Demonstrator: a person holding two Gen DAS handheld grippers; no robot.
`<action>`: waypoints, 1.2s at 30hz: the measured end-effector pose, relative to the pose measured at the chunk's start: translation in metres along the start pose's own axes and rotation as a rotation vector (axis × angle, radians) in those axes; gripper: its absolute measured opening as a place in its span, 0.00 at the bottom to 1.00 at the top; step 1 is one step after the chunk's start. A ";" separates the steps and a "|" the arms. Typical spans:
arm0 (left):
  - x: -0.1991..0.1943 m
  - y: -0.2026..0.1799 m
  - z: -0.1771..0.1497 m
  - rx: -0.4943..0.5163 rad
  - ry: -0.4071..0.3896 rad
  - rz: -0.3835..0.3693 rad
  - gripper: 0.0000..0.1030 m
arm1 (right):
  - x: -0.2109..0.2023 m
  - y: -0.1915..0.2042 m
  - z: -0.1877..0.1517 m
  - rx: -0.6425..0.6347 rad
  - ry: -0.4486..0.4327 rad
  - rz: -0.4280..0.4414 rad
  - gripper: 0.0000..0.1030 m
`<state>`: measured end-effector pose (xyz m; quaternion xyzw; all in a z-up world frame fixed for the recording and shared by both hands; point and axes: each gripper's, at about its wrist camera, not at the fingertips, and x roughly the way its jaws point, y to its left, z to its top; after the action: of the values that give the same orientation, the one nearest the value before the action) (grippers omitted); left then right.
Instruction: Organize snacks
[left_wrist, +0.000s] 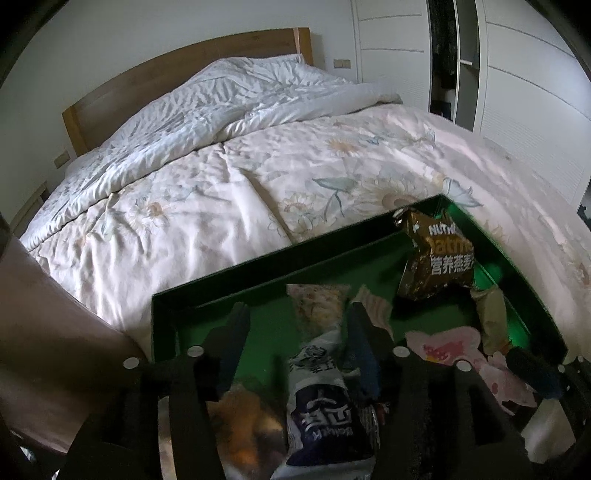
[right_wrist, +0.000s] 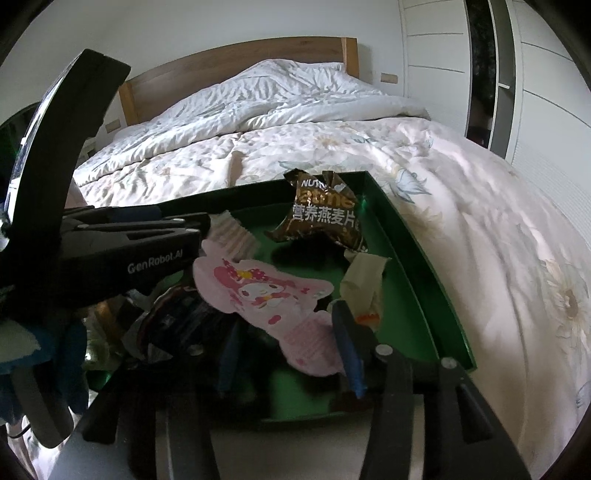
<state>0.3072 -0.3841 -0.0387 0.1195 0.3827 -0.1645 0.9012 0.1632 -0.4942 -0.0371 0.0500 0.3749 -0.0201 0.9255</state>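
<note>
Left wrist view: a green tray is seen lying on a flowered quilt, with snack packets inside it. A long blue-and-white packet is set lengthwise between the parted fingers of the left gripper, its far end pointing toward the headboard; contact with the fingers cannot be made out. A brown packet, printed "NUT…", "oatme…" and "营养燕麦片", is propped in the far right corner. In the right wrist view, the right gripper is held spread over a pink cartoon-rabbit packet, nothing being gripped. "GenRobot.AI" is read on the left gripper's side.
</note>
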 end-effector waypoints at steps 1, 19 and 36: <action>-0.003 0.001 0.000 -0.001 -0.003 -0.006 0.54 | -0.003 0.000 0.000 0.002 -0.004 0.002 0.44; -0.101 0.012 -0.019 -0.006 -0.070 -0.100 0.62 | -0.077 0.011 -0.014 0.058 -0.043 -0.015 0.99; -0.201 0.092 -0.113 -0.147 -0.056 0.023 0.85 | -0.135 0.080 -0.046 0.070 -0.033 -0.018 1.00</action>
<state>0.1377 -0.2200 0.0392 0.0529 0.3671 -0.1289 0.9197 0.0405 -0.4099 0.0301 0.0784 0.3592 -0.0425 0.9290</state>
